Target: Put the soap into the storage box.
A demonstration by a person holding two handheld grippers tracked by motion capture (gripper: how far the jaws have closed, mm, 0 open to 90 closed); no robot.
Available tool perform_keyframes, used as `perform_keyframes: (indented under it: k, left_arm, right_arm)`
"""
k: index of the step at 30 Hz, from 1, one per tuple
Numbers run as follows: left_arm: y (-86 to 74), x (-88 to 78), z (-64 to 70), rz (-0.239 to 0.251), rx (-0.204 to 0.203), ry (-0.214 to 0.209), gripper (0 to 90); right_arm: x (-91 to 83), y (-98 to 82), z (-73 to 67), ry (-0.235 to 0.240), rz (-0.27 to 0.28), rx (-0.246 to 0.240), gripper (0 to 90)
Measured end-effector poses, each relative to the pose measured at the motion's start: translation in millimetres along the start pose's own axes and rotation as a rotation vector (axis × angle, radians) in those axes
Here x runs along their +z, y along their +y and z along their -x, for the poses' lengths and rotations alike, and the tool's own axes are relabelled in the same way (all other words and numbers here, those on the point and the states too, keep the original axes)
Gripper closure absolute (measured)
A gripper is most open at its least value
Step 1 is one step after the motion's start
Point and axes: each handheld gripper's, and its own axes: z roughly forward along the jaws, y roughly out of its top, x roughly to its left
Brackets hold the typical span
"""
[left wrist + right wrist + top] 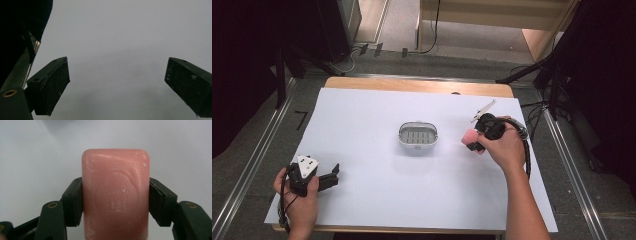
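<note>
Soap [115, 195] clenched between my right gripper's [115, 202] jaws, pickup done; dish [418, 135] ahead unfilled, placing left; my left gripper [117, 85] released, nothing between its jaws.

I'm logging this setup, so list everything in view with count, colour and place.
soap bar: one, pink, clamped between the right claw's jaws, right of the dish in the high view
soap dish: one, white-grey with a slotted inner tray, middle of the table, nothing in it
table cover: one, white sheet over a wooden tabletop whose far edge shows
floor rails: two, metal, one along each side of the table
cables: several, black, on the floor beyond the table
left claw: one, black with a grey three-cornered plate, near left corner, jaws wide apart and holding nothing
right claw: one, black, right of the dish, shut on the soap bar
hands: two, entering from the near edge, each holding a claw
</note>
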Motion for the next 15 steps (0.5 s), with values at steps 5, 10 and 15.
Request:
perform_keyframes:
  k: [5, 10, 15]
  left_arm:
    - [0.1, 0.0, -0.3, -0.002, -0.002, 0.000, 6.3]
    - [0.2, 0.1, -0.8, -0.004, -0.004, 0.001, 6.3]
    - [0.1, 0.3, -1.1, -0.003, -0.011, -0.002, 6.3]
  right_arm:
    - [-2.0, 11.9, -3.7, -0.004, 0.006, -0.038, 38.6]
    - [-1.7, 20.3, -6.5, -0.003, -0.003, -0.066, 38.6]
    - [-3.4, 30.5, -10.1, -0.003, 0.001, -0.087, 38.6]
